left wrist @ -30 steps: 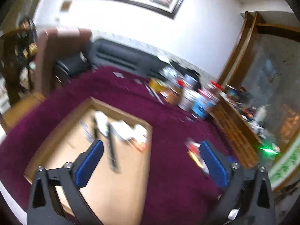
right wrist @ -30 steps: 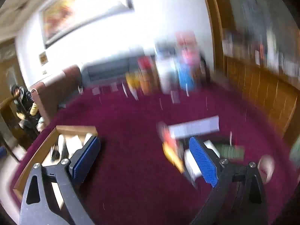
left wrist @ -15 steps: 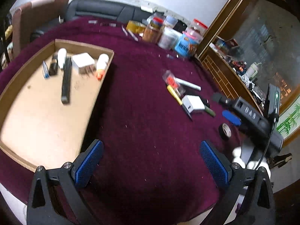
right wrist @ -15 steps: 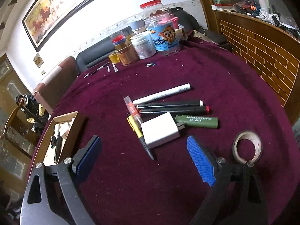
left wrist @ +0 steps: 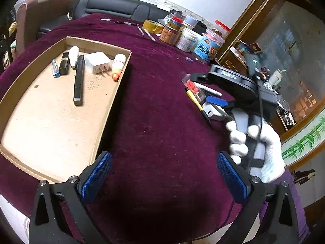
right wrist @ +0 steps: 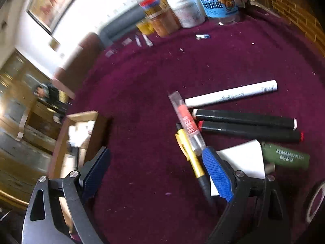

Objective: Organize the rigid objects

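Note:
A cardboard tray lies at the left of the maroon table and holds a white charger, a black pen, a white tube and other small items. A pile at the right has a yellow pen, a clear red pen, a white marker, two black markers, a white charger and a green cylinder. My right gripper is open and low over the pile, its right finger over the white charger. My left gripper is open and empty above the table's front.
Jars and tubs and a yellow tape roll stand at the table's far edge. A tape roll lies right of the pile. A small battery lies near the jars. A sofa and chair stand behind.
My right gripper has dropped and moved forward onto the pile, and its hand now shows in the left wrist view. My left gripper has held nearly still over the table front.

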Tool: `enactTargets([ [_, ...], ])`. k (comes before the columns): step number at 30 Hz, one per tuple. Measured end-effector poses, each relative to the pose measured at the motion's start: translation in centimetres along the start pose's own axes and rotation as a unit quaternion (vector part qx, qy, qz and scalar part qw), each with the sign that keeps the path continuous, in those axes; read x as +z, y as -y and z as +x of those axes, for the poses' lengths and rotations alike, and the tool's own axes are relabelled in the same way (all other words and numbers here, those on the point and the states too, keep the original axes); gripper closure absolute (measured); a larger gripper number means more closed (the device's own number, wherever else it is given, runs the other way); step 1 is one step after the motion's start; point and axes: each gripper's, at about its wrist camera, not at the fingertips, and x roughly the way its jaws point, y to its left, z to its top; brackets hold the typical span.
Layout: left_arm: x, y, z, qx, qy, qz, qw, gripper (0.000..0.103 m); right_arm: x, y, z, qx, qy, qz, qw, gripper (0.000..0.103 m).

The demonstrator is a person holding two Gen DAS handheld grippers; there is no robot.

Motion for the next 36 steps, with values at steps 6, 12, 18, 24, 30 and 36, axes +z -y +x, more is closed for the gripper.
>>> enactTargets([
  [6,-0.2,-0.2,0.4,-0.013,-0.011,0.003,0.9998,0.002,0.0,-2.2,2.5,-0.03,-0.047,-0.025,0.998,0.011],
  [12,0.1,-1.1,0.6,-0.014,-0.011,-0.006,0.9998,0.002,-2.8,-2.9,2.8,0.103,-0.111,0.026,0.988,0.01],
  [18,-0.1,-1.0,1.6,-0.012,-0.024,-0.009,0.9996,0.002,-2.4,-2.7,-1.7,0.055,-0.033,-0.022,0.998,0.01],
  [24,-0.7,0.6,2.0,-0.02,-0.036,0.013,0.9991,0.002,-0.2,-2.2,1.4,-0.017,-0.061,-0.036,0.997,0.011],
  [30,-0.4,0.4,1.0,-0.012,-0.021,0.021,0.9995,0.002,0.5,-2.8,4.3,-0.089,-0.082,-0.06,0.991,0.01],
  [36,-0.2,0.1,1.6,-0.014,-0.031,0.012,0.9994,0.002,-1.0,-2.3,3.3,0.083,-0.14,0.019,0.987,0.01],
])
